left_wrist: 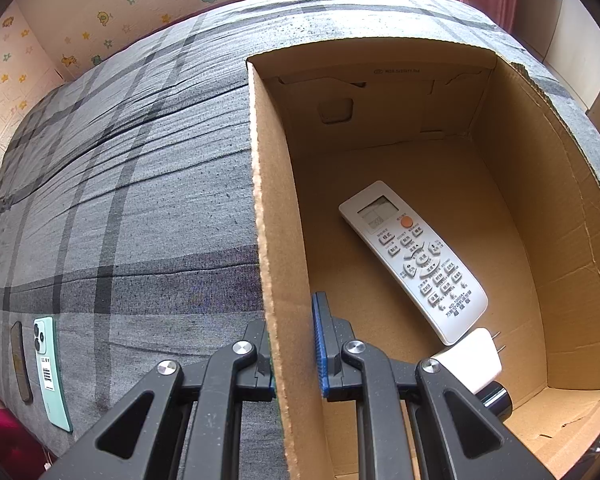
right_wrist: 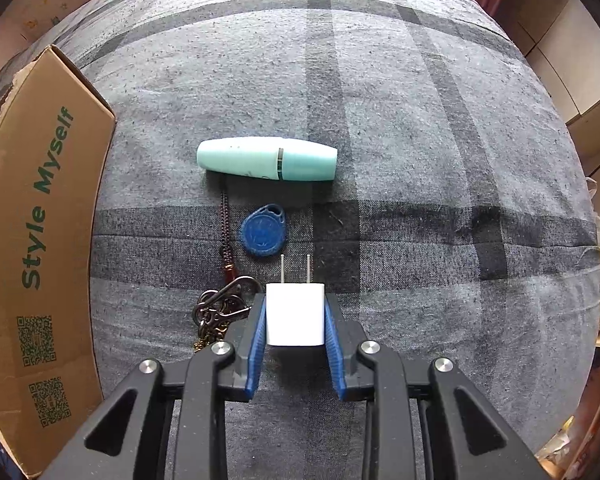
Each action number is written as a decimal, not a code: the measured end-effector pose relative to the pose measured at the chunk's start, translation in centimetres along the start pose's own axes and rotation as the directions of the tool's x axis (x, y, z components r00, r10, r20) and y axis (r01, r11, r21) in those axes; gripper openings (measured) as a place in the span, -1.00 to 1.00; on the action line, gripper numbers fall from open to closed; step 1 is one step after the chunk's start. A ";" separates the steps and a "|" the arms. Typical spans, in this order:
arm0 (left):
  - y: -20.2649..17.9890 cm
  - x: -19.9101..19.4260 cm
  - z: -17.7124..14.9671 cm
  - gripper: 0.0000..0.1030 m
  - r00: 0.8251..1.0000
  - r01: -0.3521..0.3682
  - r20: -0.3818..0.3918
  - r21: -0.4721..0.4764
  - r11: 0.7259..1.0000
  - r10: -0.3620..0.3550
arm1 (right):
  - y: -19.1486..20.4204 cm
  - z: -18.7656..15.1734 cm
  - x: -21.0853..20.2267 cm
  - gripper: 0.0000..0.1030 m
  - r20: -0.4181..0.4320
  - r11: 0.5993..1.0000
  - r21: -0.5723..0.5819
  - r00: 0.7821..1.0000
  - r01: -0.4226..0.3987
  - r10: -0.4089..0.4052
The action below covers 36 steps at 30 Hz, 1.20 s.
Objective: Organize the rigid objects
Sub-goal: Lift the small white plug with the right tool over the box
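White charger plug (right_wrist: 295, 314) sits between the blue pads of the right hand-held gripper (right_wrist: 295, 320), both pads pressed on its sides, prongs pointing fwd away from the camera. It looks lifted clear of the plaid bed cover (right_wrist: 420, 160), tho height is hard to judge. In the left wrist view the same plug (left_wrist: 474, 354) shows at the box's near right, over the inside, w/ a dark part of the other tool just below it.

Step in hand, as I read it: carry plug into the cardboard box (left_wrist: 520, 200) & let go. To do it well:
- Keep squeeze steady; plug is smooth & hard, grip is on flat sides, so it shouldn't twist, but don't relax till low in the box.
- Lower near the floor before opening, so it doesn't bounce or land prongs-down.
- Aim for bare cardboard beside the white remote (left_wrist: 414, 260), which lies diagonal on the box floor; don't drop onto its buttons/screen.

Left hand-held gripper (left_wrist: 294, 344) straddles the box's left wall, one finger outside, one inside; a gap shows between the inner pad & the wall, so it looks partly open, bracing more than clamping. Good to keep it there so the box doesn't slide on soft bedding.

Still out on the bed: mint tube-shaped case (right_wrist: 267, 159), blue key fob (right_wrist: 263, 231), dark key bunch w/ carabiner (right_wrist: 224, 304) & beaded cord (right_wrist: 224, 224), all just ahead-left of the plug. Left of the box: green phone (left_wrist: 51, 372) & a dark slim item (left_wrist: 21, 364) beside it.
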<state>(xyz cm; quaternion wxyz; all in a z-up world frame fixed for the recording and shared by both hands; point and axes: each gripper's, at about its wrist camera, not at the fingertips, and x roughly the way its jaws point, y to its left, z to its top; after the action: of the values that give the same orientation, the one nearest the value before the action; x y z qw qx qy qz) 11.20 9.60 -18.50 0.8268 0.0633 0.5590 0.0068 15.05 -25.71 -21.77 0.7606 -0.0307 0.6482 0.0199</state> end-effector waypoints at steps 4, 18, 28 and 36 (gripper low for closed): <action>0.0 0.0 0.0 -0.71 1.000 -0.002 0.002 0.001 1.000 0.002 | 0.6 0.3 -1.4 -0.45 0.011 1.000 -0.003 1.000 0.008 -0.008; 0.2 -0.1 -0.1 -0.71 1.000 0.010 0.005 -0.007 1.000 -0.010 | 2.0 0.8 -7.2 -0.45 0.063 0.998 -0.057 0.998 0.021 -0.017; 0.3 0.0 0.0 -0.71 1.000 0.017 0.005 -0.012 1.000 -0.017 | 5.3 2.0 -10.9 -0.45 0.142 0.989 -0.143 0.990 0.035 -0.014; 0.5 -0.1 0.0 -0.71 1.000 0.020 0.007 -0.013 1.000 -0.020 | 8.3 2.7 -13.4 -0.45 0.188 0.978 -0.206 0.982 0.024 0.015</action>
<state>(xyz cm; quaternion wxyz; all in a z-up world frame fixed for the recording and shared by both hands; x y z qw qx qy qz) 11.15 10.06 -18.39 0.8291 0.0520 0.5567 0.0020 14.97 -17.11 -8.32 0.8113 -0.1094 0.5675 0.0885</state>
